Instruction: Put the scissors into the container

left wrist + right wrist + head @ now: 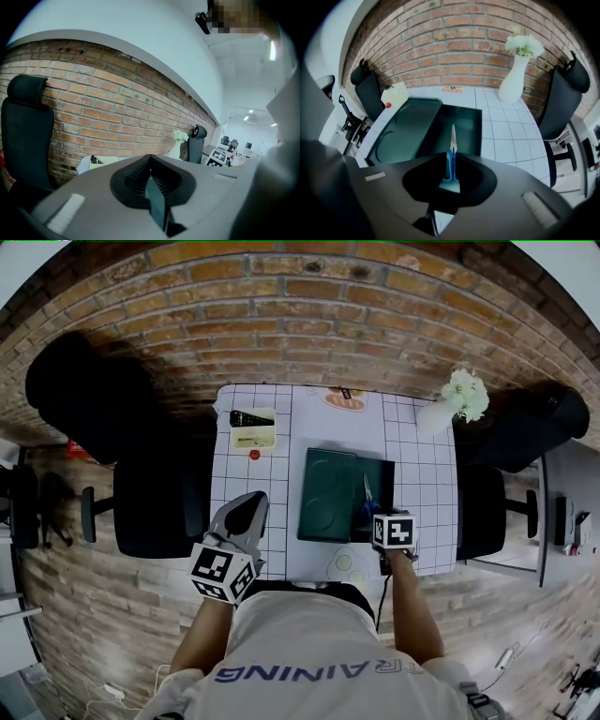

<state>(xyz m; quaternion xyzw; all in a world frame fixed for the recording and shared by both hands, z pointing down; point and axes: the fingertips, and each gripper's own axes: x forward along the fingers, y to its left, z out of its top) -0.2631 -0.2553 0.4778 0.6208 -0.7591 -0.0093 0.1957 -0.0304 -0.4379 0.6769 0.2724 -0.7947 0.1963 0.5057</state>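
The scissors [452,149] have blue handles and a silver blade that points forward. My right gripper [451,164] is shut on the handles and holds them over the open dark green container [465,123], near its front edge. In the head view the scissors [367,495] hang above the container [379,486] at mid table, with the right gripper [373,517] just behind them. A dark green lid [326,493] leans beside the container on the left. My left gripper [247,515] is shut and empty over the table's front left. In its own view the left gripper [149,159] points up at the brick wall.
A white vase of flowers [457,399] stands at the back right corner. A small white box [252,430] and a red dot [254,455] lie at the back left. Black chairs [150,502] flank the table, and a white round-buttoned object [345,564] lies at the front edge.
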